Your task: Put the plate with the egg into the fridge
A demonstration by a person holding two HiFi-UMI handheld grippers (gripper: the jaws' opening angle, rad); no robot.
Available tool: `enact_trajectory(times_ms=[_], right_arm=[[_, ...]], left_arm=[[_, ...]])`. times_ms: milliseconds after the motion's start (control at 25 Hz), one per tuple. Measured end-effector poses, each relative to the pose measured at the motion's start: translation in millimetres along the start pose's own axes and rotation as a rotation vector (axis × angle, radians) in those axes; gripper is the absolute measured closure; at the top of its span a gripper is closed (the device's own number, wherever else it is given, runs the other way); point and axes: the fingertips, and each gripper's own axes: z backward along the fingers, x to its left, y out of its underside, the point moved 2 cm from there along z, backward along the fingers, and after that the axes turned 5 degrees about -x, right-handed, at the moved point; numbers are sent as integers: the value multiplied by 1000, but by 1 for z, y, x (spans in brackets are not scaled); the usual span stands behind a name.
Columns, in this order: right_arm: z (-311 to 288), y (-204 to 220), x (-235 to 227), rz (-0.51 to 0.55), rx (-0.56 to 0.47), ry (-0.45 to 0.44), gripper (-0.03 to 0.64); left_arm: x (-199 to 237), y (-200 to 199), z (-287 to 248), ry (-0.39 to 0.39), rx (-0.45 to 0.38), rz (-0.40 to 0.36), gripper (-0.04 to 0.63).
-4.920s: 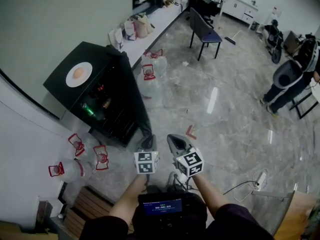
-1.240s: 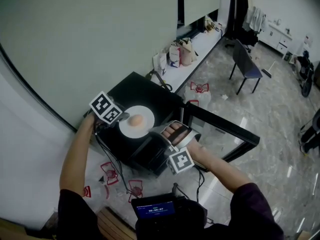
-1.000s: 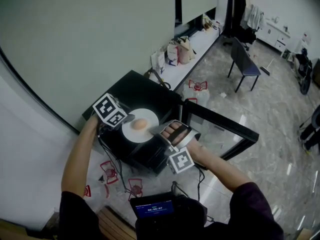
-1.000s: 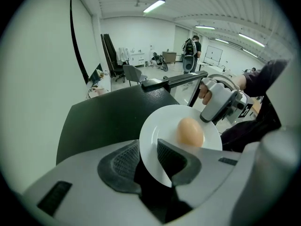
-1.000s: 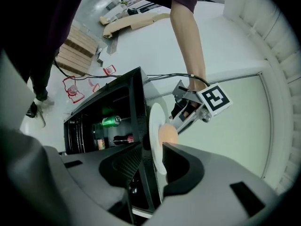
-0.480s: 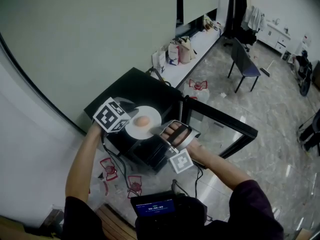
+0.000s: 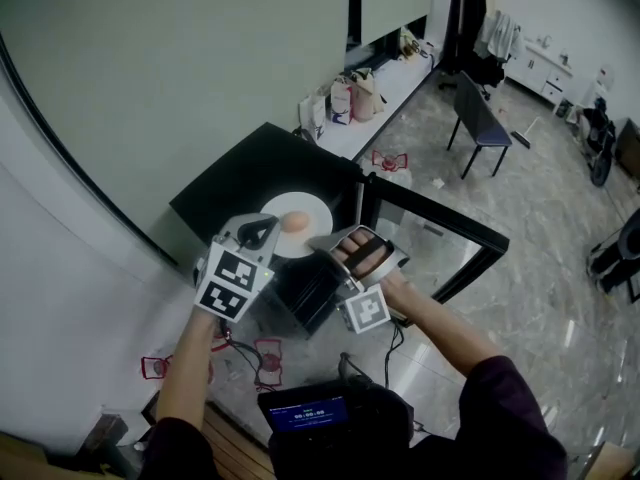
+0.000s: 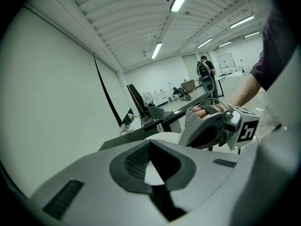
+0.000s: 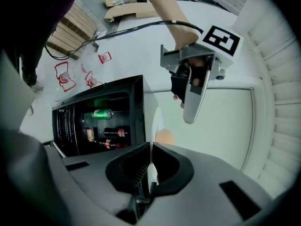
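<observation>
1. Plate (image 7: 312, 206) with egg (image 7: 294, 222) sits on top of the black fridge (image 7: 235, 183), close to its front edge
2. Right tool (image 7: 318, 243): jaws have just been closing and are now narrow, pinching the plate's near rim edge-on
3. Left tool (image 7: 265, 233): jaws together, nothing between them, hanging at the plate's left rim
4. Glass door (image 7: 430, 243) is swung wide to the right; a can (image 9: 101, 113) and bottles show on the shelves inside
5. Wall runs close behind the fridge; open floor (image 7: 520, 188) lies right of the door; jugs (image 7: 268, 356) crowd the near left

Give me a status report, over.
Right gripper just closed on plate rim; left gripper shut, empty. Egg on plate, over fridge top. Door open.
</observation>
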Motion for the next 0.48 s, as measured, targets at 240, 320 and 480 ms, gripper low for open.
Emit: enact_trajectory(times_ms=[240, 320, 480], right_arm=[[32, -3, 0, 5, 40, 28, 595], [47, -3, 2, 22, 31, 35, 595], [76, 1, 10, 29, 13, 41, 595]], left_arm=[[-47, -12, 23, -28, -63, -11, 585], [-66, -19, 28, -53, -82, 2, 586], [-104, -29, 33, -110, -93, 34, 586]])
